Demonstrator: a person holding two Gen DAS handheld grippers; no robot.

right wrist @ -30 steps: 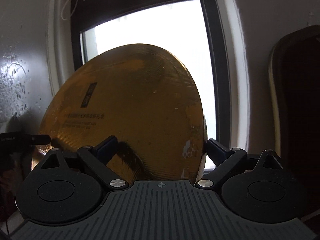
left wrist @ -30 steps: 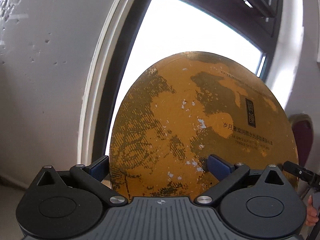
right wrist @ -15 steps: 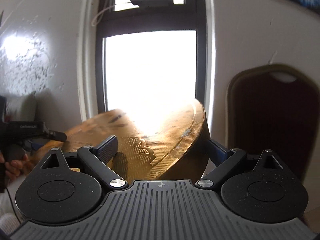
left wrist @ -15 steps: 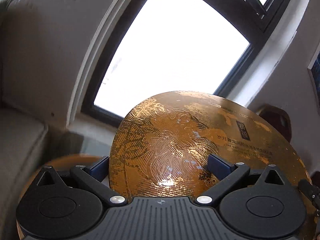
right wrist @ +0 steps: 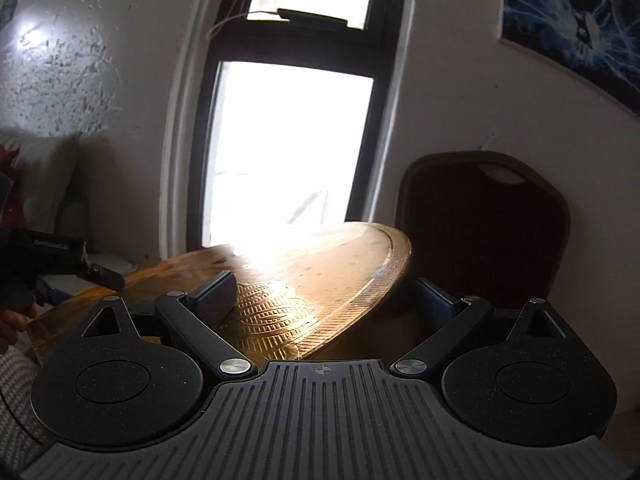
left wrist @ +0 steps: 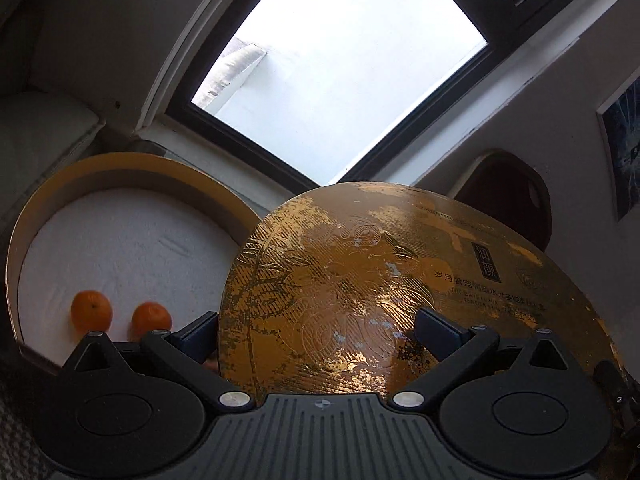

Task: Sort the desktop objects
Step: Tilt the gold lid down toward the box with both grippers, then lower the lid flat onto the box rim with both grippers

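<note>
Gold lid (left wrist: pixel 380 280), big and round, sits between the two fingers of the left tool (left wrist: pixel 316 334). That tool's fingers are spread wide, one at each side of the lid's edge, and it looks like they grip it there. The lid fills the lower right of the left view. It is flat, shiny and bumpy, with leaf patterns pressed in and small dark writing near its right side. Some gold is scratched off.

The right tool (right wrist: pixel 324 300) holds the same lid (right wrist: pixel 320 280) at its other edge, low in the middle of the right view. One finger lies on top of the lid and the other sits by its thick rim, so the tool seems to be closed on it.

The round box (left wrist: pixel 132 176) is at the left of the left view, beside the lid. It has a gold wall and a soft white floor. Two oranges (left wrist: pixel 91 310) lie in it at the lower left.

The lid is tilted and off to the right of the box, so I think it must go left and come down flat. The left tool is nearer the box.
</note>
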